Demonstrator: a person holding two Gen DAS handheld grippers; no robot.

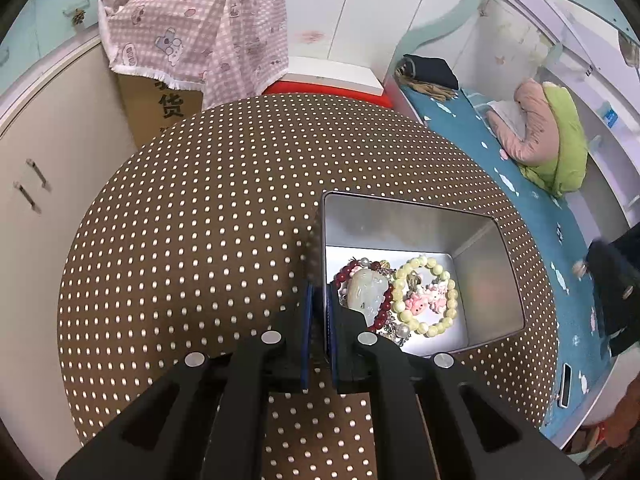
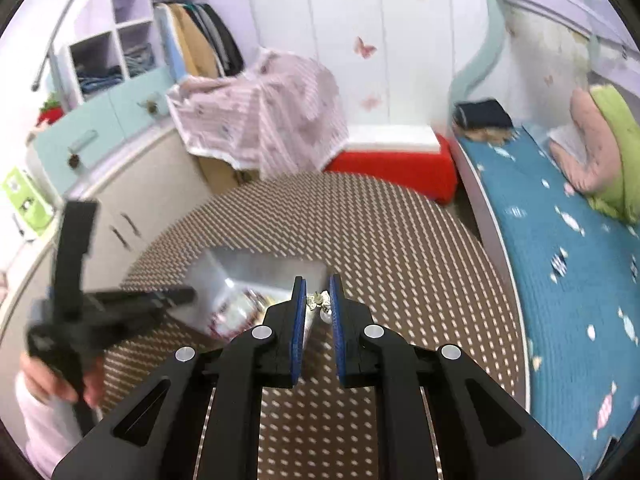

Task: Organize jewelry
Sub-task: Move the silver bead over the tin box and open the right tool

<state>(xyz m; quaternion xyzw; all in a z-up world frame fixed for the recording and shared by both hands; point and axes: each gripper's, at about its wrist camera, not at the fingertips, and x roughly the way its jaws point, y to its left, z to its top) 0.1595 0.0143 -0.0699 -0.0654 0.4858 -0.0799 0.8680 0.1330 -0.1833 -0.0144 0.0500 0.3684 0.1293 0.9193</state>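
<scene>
A square silver tin (image 1: 486, 280) stands open on the dotted brown tabletop (image 1: 192, 240). Inside lie a red bead bracelet (image 1: 382, 314), a pale jade pendant (image 1: 366, 290), a yellow-green bead bracelet (image 1: 442, 322) and pink charms (image 1: 426, 300). My left gripper (image 1: 319, 292) is shut on the tin's left wall, one pad inside and one outside. In the blurred right wrist view, my right gripper (image 2: 318, 284) hangs above the table, shut on a small silver ornament with a pearl (image 2: 320, 303). The left gripper (image 2: 120, 304), held by a hand (image 2: 48, 384), reaches the tin (image 2: 256, 276).
A bed with a blue cover (image 1: 532, 208) runs along the table's right side. A red box with a white lid (image 2: 394, 160) and a carton under pink checked cloth (image 1: 200, 40) stand behind the table. Beige cabinets (image 1: 52, 152) are on the left.
</scene>
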